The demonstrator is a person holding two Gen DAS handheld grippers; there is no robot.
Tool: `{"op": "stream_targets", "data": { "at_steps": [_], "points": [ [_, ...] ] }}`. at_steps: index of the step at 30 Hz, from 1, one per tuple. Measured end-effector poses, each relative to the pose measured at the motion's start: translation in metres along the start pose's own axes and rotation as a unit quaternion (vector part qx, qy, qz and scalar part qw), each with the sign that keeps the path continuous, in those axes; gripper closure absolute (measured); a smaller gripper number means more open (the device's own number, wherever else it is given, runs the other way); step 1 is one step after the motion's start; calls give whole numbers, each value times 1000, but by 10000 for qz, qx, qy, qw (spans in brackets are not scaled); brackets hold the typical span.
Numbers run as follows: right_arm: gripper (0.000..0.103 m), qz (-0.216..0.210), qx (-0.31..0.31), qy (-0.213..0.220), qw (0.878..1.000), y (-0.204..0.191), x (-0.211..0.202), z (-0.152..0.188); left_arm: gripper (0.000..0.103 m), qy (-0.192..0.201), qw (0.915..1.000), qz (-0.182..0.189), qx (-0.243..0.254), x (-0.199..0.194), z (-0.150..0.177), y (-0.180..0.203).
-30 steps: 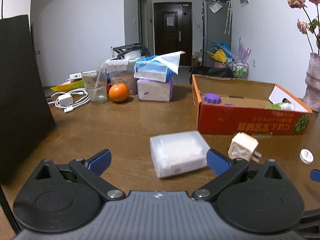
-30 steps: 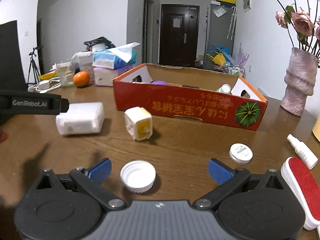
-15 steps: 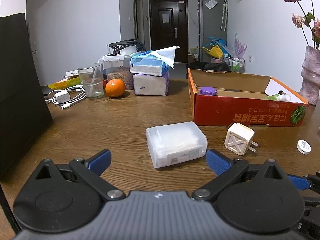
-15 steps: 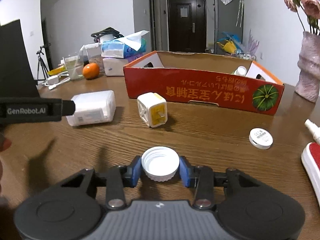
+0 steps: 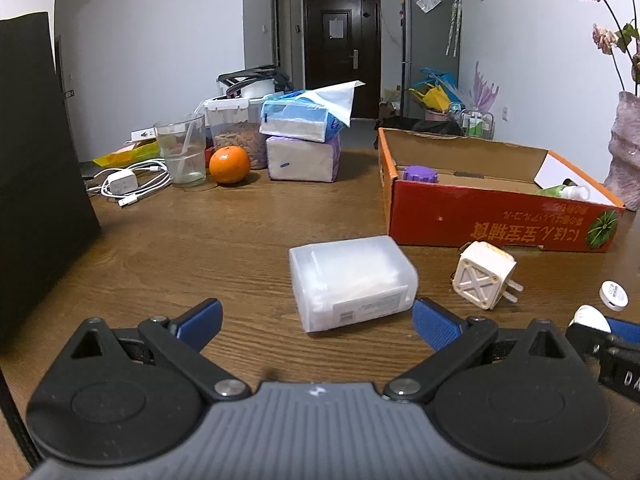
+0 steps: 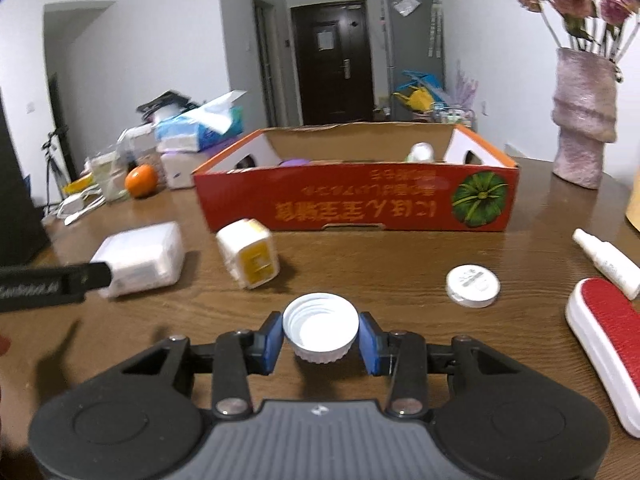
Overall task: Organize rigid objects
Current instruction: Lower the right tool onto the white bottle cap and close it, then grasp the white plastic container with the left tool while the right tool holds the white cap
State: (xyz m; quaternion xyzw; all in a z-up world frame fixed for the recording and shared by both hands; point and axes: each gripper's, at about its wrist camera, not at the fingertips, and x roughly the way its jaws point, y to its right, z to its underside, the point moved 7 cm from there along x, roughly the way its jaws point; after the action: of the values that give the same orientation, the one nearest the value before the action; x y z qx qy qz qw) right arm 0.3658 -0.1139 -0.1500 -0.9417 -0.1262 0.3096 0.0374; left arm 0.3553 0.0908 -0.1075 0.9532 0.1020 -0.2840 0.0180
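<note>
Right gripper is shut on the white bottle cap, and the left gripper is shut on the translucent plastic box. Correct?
Partly. The right gripper is shut on the white bottle cap, but the left wrist view shows the left gripper open, its fingers apart, just short of the translucent plastic box.

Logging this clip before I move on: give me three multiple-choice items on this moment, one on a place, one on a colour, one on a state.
1. Where does the white plug adapter lie?
A. inside the box
B. on the table before the red cardboard box
C. on the tissue packs

2. What colour is the cap inside the box?
A. purple
B. green
C. black

3. The right hand-held gripper is:
A. open and empty
B. shut on the white bottle cap
C. shut on the orange

Key: 1 B, it rests on the wood before the box wall; 2 A, purple shows over the rim; 3 B, both blue pads press the cap's sides.
</note>
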Motion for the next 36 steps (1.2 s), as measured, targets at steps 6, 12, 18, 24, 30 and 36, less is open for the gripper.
{"op": "stream_targets", "data": {
  "at_steps": [6, 12, 18, 24, 30, 36],
  "points": [
    [64, 254, 119, 188, 9994, 29, 4, -9, 0, -85, 10000, -28, -5, 12, -4, 12],
    [64, 439, 226, 316, 9983, 54, 10, -18, 0, -152, 9996, -221, -100, 28, -10, 18],
    [64, 525, 235, 398, 9976, 65, 18, -25, 0, -270, 9986, -360, -270, 44, -13, 22],
    [64, 498, 280, 417, 9975, 70, 21, -29, 0, -397, 9969, -631, -251, 60, -15, 27],
    [64, 450, 275, 414, 9978, 69, 21, -29, 0, -648, 9944, -707, -451, 78, -15, 24],
    [64, 486, 238, 377, 9978, 69, 23, -27, 0, -855, 9918, -751, -579, 92, -14, 20]
  ]
}}
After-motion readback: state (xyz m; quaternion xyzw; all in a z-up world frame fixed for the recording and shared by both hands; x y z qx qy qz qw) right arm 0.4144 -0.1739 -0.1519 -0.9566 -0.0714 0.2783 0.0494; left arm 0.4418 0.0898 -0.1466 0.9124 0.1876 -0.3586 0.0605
